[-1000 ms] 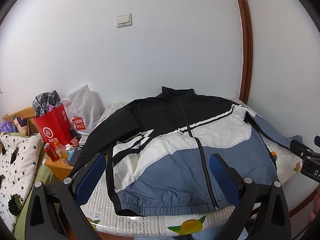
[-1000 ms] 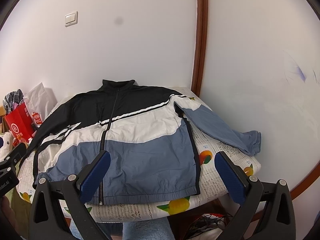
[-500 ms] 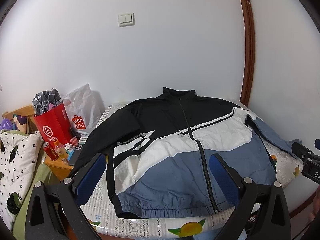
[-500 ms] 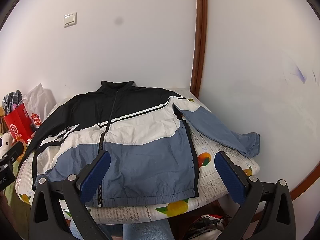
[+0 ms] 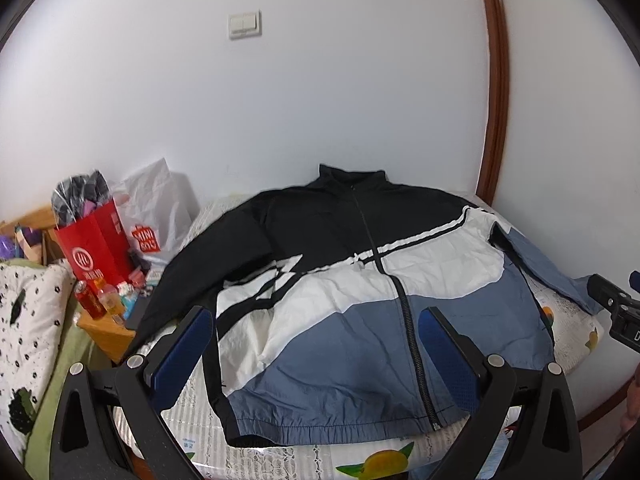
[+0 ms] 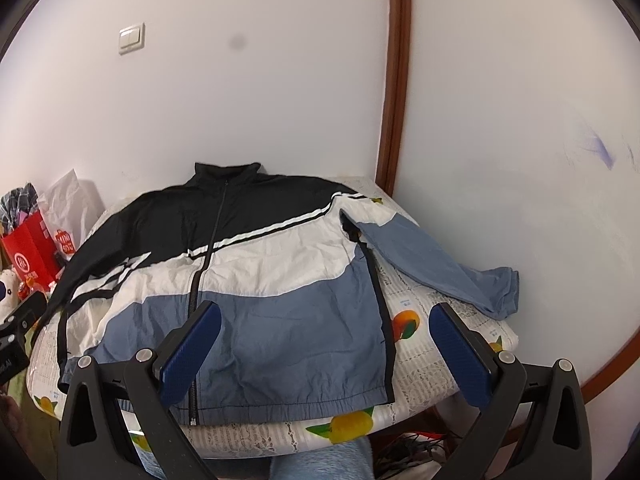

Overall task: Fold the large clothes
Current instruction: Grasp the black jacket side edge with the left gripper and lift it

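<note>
Jacket (image 5: 360, 304), zipped and front-up, lies spread flat on the round bed (image 6: 420, 384) ahead of me; its thin crinkled shell runs black at the collar, white across the chest, blue at the gathered hem. I see its blue sleeve (image 6: 432, 264) stretched toward the wall, while the black sleeve (image 5: 188, 268) droops off the bed's edge, cuff hidden. My left gripper (image 5: 316, 354) and right gripper (image 6: 326, 354) hover short of the hem, blue-padded fingers (image 6: 192, 354) released wide, grasping nothing. A red bag (image 5: 96, 244) stands beside the bed.
</note>
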### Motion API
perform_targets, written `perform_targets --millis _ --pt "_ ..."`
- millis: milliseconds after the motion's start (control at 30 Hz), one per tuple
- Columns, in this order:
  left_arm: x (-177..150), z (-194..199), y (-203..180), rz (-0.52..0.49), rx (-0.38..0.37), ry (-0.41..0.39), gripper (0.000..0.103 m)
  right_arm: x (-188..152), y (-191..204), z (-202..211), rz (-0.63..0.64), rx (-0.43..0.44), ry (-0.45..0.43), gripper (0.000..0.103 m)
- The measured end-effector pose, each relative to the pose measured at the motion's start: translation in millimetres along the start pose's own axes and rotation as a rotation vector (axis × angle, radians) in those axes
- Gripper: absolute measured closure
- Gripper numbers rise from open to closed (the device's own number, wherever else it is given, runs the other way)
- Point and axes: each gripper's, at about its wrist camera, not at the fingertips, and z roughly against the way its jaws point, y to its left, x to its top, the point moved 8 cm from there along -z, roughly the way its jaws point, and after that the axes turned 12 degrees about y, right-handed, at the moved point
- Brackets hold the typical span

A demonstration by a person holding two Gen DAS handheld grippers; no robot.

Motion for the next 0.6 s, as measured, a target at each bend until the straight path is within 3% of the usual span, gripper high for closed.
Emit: perform_targets --millis 400,600 --pt "3 -64 70 0.071 0.070 0.136 0.000 19 28 -50 0.054 0.064 0.091 0.002" --pt "-2 -108 127 0.117 0.144 0.209 0.000 35 60 -90 0.074 0.079 0.128 0.011"
